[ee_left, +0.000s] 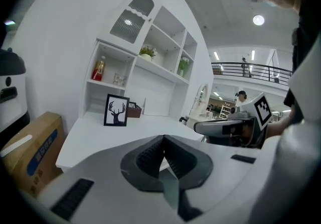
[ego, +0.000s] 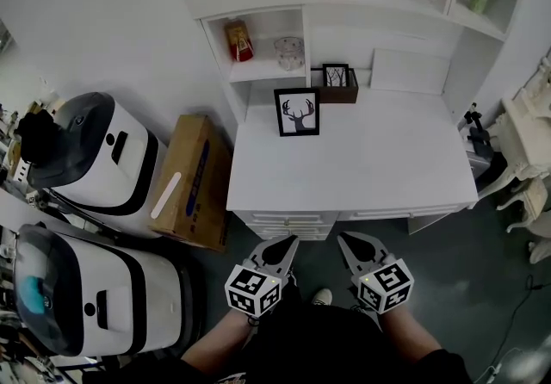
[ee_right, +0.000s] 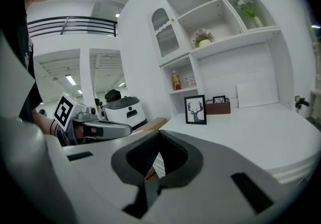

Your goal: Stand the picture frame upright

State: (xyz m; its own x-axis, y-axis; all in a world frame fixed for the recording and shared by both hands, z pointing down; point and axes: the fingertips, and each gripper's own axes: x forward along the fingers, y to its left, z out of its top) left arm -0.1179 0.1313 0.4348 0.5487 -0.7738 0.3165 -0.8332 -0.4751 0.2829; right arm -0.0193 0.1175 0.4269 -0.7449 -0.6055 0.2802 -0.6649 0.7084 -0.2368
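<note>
Already upright far back on the white desk [ego: 387, 169], the black-framed deer picture [ego: 297, 112] stands well beyond the nearer left gripper [ego: 279, 249] and the right gripper [ego: 353, 247], both with jaws together and empty.

The left gripper [ee_left: 164, 142], jaws pressed together on nothing, is pointing over the white desk [ee_left: 90, 137], where the picture frame [ee_left: 116, 110] is standing upright near the back, while the right gripper [ee_left: 200, 127] is hovering alongside.

- Picture frame [ego: 297, 112]: black border, black deer head on white.
- Counter [ego: 370, 158]: plain white.
- Cardboard box [ego: 194, 180]: brown, with blue print.
- Small box [ego: 344, 96] at the counter's back edge: dark brown.
</note>
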